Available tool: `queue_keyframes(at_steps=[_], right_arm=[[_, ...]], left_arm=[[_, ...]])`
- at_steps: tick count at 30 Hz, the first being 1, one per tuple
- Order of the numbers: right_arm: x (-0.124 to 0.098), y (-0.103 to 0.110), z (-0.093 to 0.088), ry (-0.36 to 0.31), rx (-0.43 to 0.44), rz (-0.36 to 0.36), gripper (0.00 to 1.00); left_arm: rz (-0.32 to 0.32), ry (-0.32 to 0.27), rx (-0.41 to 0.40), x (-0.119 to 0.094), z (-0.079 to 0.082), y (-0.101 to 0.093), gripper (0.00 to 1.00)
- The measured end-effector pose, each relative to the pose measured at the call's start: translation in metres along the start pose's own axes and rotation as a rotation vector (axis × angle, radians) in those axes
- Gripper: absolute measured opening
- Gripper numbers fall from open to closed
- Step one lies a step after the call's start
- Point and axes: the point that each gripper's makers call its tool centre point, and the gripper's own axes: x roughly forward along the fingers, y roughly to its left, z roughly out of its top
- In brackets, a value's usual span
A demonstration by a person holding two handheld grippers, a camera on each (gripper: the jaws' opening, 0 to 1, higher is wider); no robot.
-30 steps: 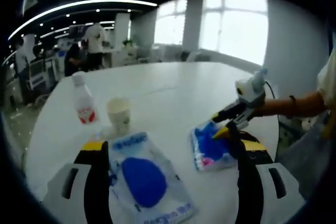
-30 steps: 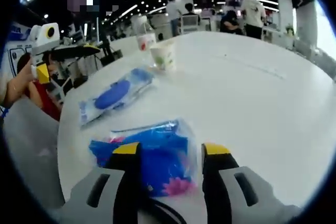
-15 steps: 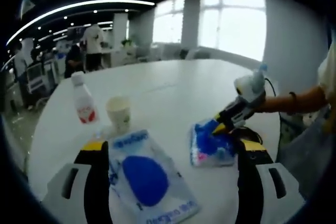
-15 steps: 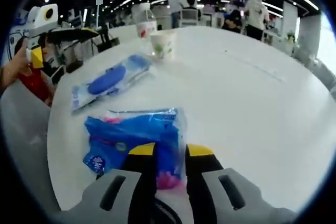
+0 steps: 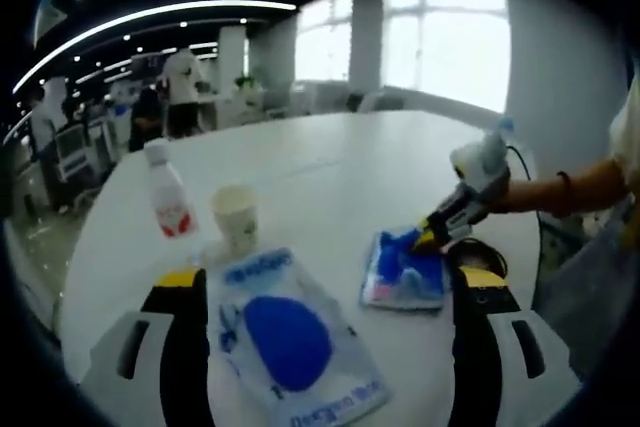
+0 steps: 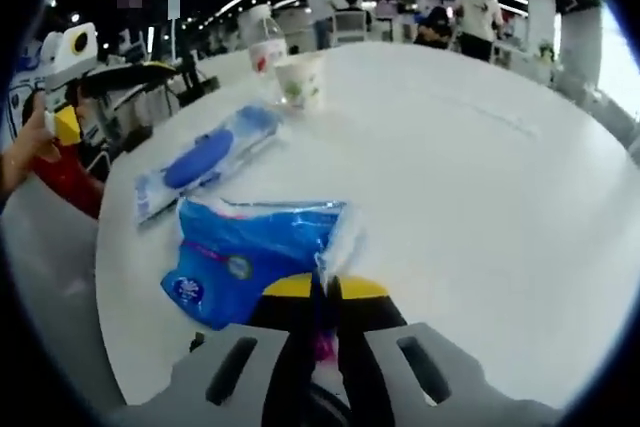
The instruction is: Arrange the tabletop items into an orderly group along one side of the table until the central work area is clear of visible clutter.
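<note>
In the left gripper view, a small clear plastic bottle with a white cap and red-and-white label [image 5: 170, 199] stands upright on the round white table [image 5: 330, 167], beyond and to the left of the left gripper's [image 5: 325, 292] fingers, with a pale paper cup [image 5: 238, 219] just beside it to the right. The left gripper's black, yellow-tipped fingers [image 5: 180, 292] stand wide apart and grip nothing; between them, nearer the left finger, lies a flat clear plastic packet with blue print and a dark blue oval pad inside [image 5: 290, 342], flat on the table. Further right, just ahead of the right-hand finger, lies a crinkly blue plastic pack with pink marks [image 5: 403, 269], and the right gripper [image 5: 432, 237], held by a person's hand and forearm, reaches in from the right with its tips on the pack's far edge. In the right gripper view, the left gripper [image 6: 70, 127] shows at the far left above the table edge; the packet with the blue pad [image 6: 200, 162] lies ahead and left of the fingers, the bottle [image 6: 262, 42] and cup [image 6: 300, 80] stand side by side beyond it, and the blue pack [image 6: 250, 252] lies right before the right gripper [image 6: 325, 287], whose fingers are nearly together, pinched on the pack's thin clear edge.
</note>
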Motion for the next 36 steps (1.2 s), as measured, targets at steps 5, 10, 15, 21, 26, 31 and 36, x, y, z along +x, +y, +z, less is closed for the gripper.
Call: queue_keyframes(at_steps=[5,10,15,21,26,31,36], right_arm=[[-0.005,0.004,0.009,-0.063,0.031,0.020,0.03],[-0.013,0.008,0.021,-0.097,0.030,0.032,0.02],[-0.022,0.010,0.030,-0.130,0.040,0.039,0.02],[-0.038,0.012,0.046,-0.172,0.055,0.051,0.02],[-0.051,0.010,0.060,-0.205,0.052,0.046,0.01],[-0.066,0.001,0.072,-0.207,0.045,0.023,0.02],[-0.078,-0.010,0.078,-0.214,0.052,-0.003,0.02]], left_arm=[[0.024,-0.018,-0.012,-0.004,0.003,0.008,0.99],[0.031,-0.012,-0.022,-0.005,0.001,0.012,0.99],[0.035,-0.006,-0.022,-0.004,0.000,0.013,0.99],[0.034,-0.003,-0.021,-0.004,-0.001,0.015,0.99],[0.031,0.007,-0.016,-0.004,-0.002,0.014,0.99],[0.029,0.007,-0.021,-0.004,-0.003,0.014,0.99],[0.029,0.016,-0.023,-0.003,-0.005,0.012,0.99]])
